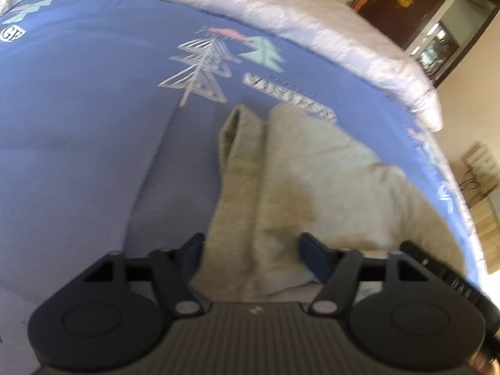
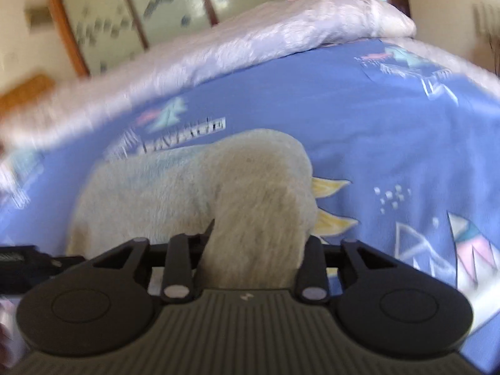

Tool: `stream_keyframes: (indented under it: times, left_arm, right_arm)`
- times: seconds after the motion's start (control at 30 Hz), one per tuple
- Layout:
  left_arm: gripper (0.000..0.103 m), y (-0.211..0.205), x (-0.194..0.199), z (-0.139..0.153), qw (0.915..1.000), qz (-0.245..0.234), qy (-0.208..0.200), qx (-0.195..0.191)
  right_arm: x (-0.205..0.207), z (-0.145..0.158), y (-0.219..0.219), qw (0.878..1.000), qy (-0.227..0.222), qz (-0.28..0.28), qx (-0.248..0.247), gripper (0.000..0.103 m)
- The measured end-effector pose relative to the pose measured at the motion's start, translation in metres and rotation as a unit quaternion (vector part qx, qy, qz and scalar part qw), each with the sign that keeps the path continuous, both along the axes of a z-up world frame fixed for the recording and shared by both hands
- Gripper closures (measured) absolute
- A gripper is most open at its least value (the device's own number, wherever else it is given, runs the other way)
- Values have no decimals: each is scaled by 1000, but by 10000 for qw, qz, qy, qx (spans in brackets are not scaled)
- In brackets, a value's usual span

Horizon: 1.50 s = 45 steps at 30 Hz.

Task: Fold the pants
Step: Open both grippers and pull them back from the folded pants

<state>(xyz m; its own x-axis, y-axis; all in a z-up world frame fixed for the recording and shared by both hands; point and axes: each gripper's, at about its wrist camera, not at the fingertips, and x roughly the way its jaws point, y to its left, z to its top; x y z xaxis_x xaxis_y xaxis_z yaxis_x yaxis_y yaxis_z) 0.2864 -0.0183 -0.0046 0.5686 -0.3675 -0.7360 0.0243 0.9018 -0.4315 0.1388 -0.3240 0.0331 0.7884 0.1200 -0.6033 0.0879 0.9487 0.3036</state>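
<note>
Light grey fleece pants (image 1: 312, 181) lie bunched on a blue bedsheet (image 1: 78, 140). In the left wrist view my left gripper (image 1: 253, 247) stands open, its fingers wide apart on either side of a fold of the pants. In the right wrist view the pants (image 2: 193, 184) form a rounded heap, and a thick roll of them runs between the fingers of my right gripper (image 2: 256, 243). Those fingers are spread wide around the roll; the right fingertip is hidden behind the cloth. The frames are blurred.
The blue sheet (image 2: 375, 131) carries printed trees and text. A white quilted cover (image 1: 312, 22) lies along the bed's far edge, and shows in the right wrist view (image 2: 250, 40) too. A dark wooden cabinet (image 1: 412, 3) stands beyond the bed. Cardboard boxes (image 1: 484, 218) sit at the right.
</note>
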Motion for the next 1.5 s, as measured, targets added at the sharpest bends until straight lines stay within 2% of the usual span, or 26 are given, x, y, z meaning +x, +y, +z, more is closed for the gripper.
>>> stream_keyframes:
  times: [0.03,0.07,0.13,0.2,0.23,0.3,0.37,0.53,0.7,0.77,0.87,1.03,1.2,1.5]
  left_arm:
    - [22,3,0,2,9999,2,-17,-155]
    - [22,8,-1,5,9997,51,-10,-227]
    - [22,21,-10,12,9997,158,-26,-196]
    - [22,36,-25,20,9996,264,-68,-115]
    - [22,41,-32,24,9995,303,-98,-52]
    - [22,46,-52,33,9991,334,-115,221]
    - [22,46,-72,43,9978,259,-183,577]
    - [21,31,-138,71,9930,-80,-452,1087]
    - [4,12,-201,97,9858,-290,-787,1457]
    - [0,8,-224,106,9824,-307,-927,1594]
    - [0,4,-248,116,9771,-267,-1103,1798]
    - [0,6,-278,121,9750,-150,-1113,1920]
    - [0,9,-299,122,9701,-19,-1160,2130]
    - [0,13,-321,128,9623,84,-1442,2306]
  right_arm:
    - [-6,4,-1,9999,-49,60,-74,66]
    - [-10,7,-1,9998,-85,128,-113,64]
    - [-20,12,-5,9998,-160,64,35,58]
    - [-23,9,-8,9988,-364,-213,239,33]
    - [-25,7,-12,9973,-484,-402,371,28]
    - [-43,12,-26,9941,-614,-674,594,28]
    - [-57,18,-26,9936,-594,-773,571,28]
    - [-117,34,1,9980,-463,-315,284,27]
    - [-170,42,26,9994,-332,-31,108,17]
    - [-184,43,31,9995,-211,-4,245,16]
    - [-204,42,34,9977,15,150,664,13]
    - [-232,45,56,9983,23,246,519,0]
    - [-243,43,76,9985,129,357,389,0]
    - [-256,44,90,9976,78,449,521,0]
